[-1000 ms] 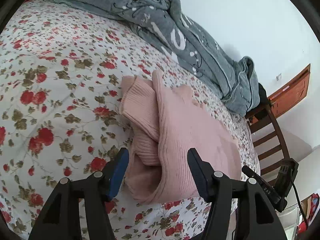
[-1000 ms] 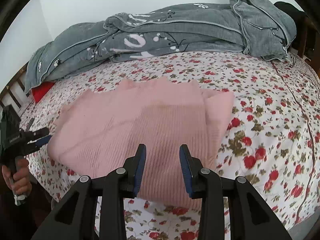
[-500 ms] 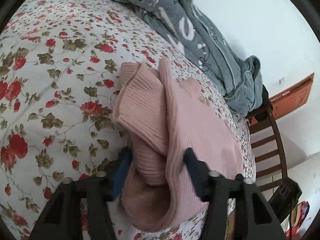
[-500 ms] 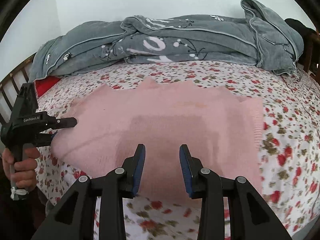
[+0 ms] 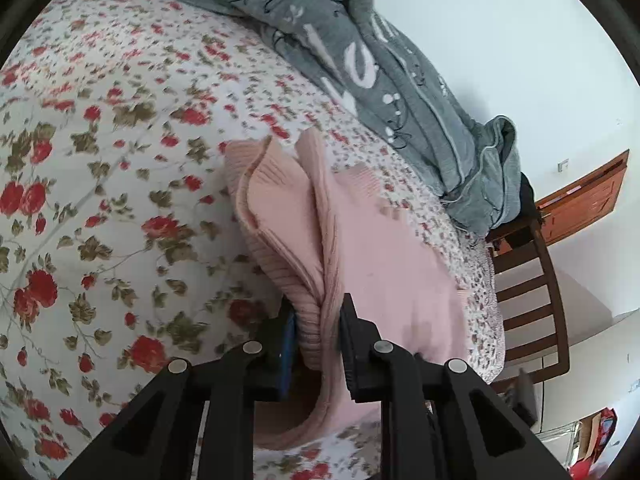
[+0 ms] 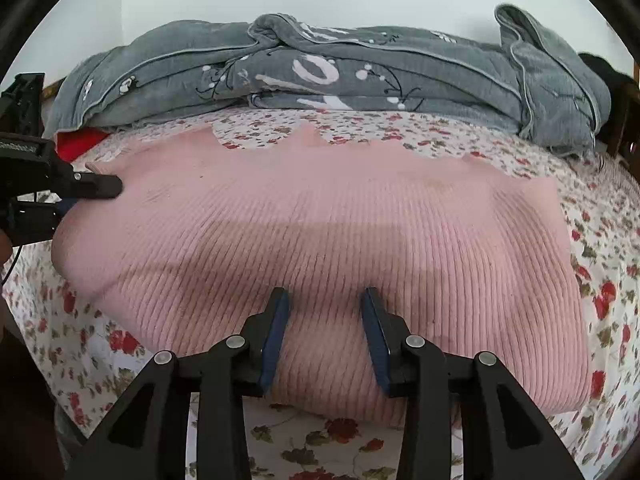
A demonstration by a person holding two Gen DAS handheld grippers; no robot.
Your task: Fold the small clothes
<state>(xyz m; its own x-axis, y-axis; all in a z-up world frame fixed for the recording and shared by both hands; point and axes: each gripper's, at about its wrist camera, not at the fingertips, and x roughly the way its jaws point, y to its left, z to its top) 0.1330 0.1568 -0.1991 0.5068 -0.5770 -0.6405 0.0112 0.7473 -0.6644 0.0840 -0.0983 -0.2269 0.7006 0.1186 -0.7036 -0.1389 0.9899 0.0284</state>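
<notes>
- The left claw (image 5: 318, 320) is now clamping on the bunched ribbed edge of the pink sweater (image 6: 320, 248); a second ago its fingers were standing wide apart on either side of that edge, so the grasp has just been made.
- The right claw (image 6: 325, 320) is hovering over the sweater's near edge with its fingers apart and nothing between them; it has been closing in on the knit, which is now filling far more of its view.
- The sweater is lying spread across the flowered bed (image 6: 608, 240), its folded sleeve side rising in ridges just beyond the left claw, its far hem pointing toward the grey quilt (image 6: 360, 76).
- In the right wrist view the left claw is showing at the sweater's left end, its tip touching the knit.
- Judgement: with one end secured, the next fold is likely beginning; the right claw probably needs to take hold too, or the loose, thick knit may drag and bunch.
- Beyond the sweater, the quilt is heaped along the wall, and a wooden chair (image 5: 532, 280) is standing beside the bed's far corner.
</notes>
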